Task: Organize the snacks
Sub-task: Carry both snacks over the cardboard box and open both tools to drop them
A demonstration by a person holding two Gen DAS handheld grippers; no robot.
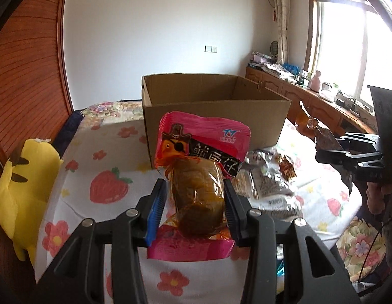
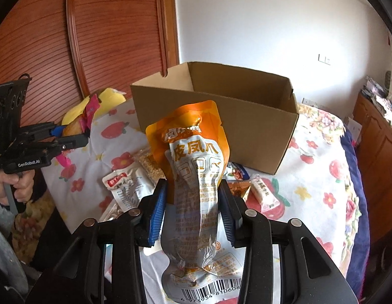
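Note:
My left gripper [image 1: 196, 190] is shut on a pink snack packet [image 1: 203, 149] with a brown filling, held upright above the bed in front of an open cardboard box [image 1: 216, 121]. My right gripper [image 2: 193, 192] is shut on an orange and white snack pouch [image 2: 196, 167], held upright before the same box [image 2: 221, 124]. The box interior shown looks empty. Each gripper shows in the other's view: the right one [image 1: 347, 152] at the far right, the left one [image 2: 69, 136] at the far left with its pink packet [image 2: 88, 111].
Several loose snack packets [image 1: 266, 182] lie on the flowered bedsheet [image 1: 107, 190] near the box, also in the right wrist view [image 2: 127, 185]. A yellow plush toy [image 1: 21, 192] sits at the bed's left edge. A wooden wardrobe [image 2: 107, 25] and a cluttered sideboard [image 1: 309, 93] flank the bed.

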